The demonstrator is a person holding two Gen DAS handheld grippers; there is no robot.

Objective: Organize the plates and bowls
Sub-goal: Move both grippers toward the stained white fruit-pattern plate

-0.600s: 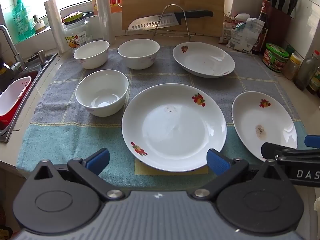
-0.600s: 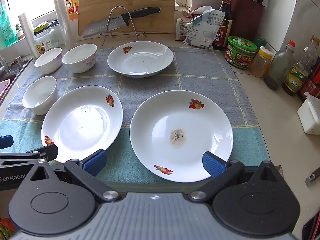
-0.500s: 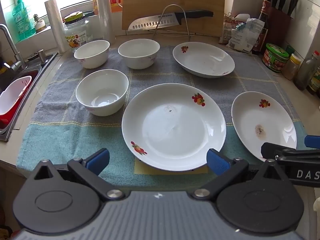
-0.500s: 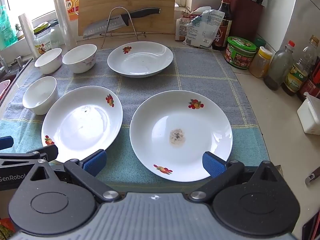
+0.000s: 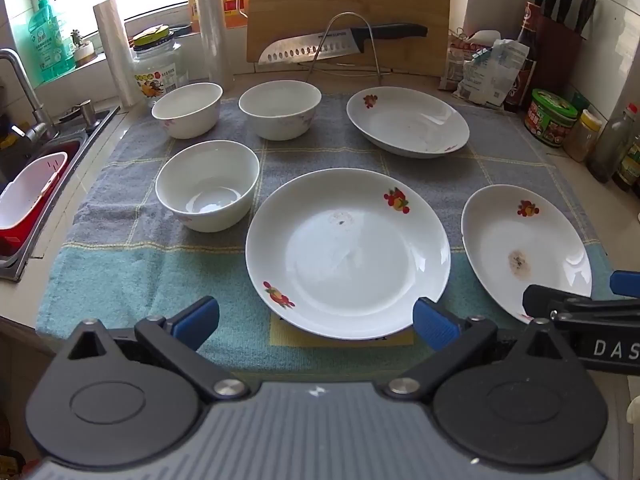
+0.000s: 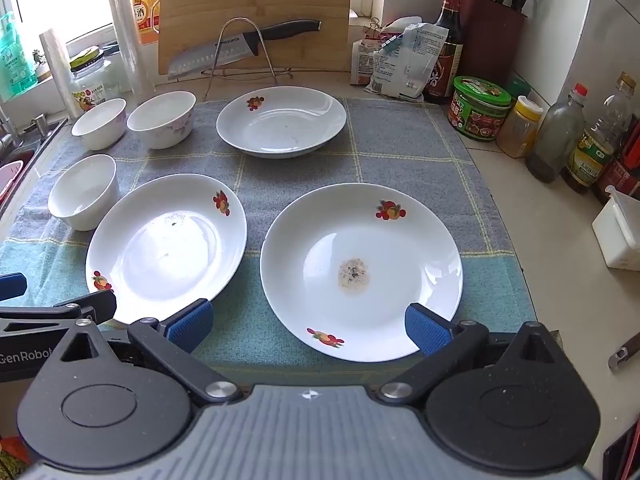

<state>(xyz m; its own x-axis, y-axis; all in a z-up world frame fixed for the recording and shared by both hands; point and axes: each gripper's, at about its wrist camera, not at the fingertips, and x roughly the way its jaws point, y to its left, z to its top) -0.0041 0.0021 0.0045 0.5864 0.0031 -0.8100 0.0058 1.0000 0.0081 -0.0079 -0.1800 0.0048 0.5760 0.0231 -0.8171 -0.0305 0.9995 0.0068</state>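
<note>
Three white plates with fruit prints lie on a grey and teal towel (image 5: 112, 276): a clean near plate (image 5: 348, 252) (image 6: 166, 246), a near plate with a brown stain (image 6: 362, 268) (image 5: 526, 250) to its right, and a far plate (image 5: 408, 120) (image 6: 281, 120). Three white bowls stand on the left: a near bowl (image 5: 207, 184) (image 6: 84, 190) and two far bowls (image 5: 187, 109) (image 5: 280, 109). My left gripper (image 5: 316, 322) hangs open before the clean plate's near rim. My right gripper (image 6: 306, 326) hangs open before the stained plate's near rim. Both hold nothing.
A sink (image 5: 24, 184) with a red and white basket lies at the left. At the back stand a cutting board (image 5: 348, 12), a knife on a wire rack (image 5: 340, 46) and a jar (image 5: 156, 68). Bottles and jars (image 6: 560, 136) and a white container (image 6: 620, 232) line the right.
</note>
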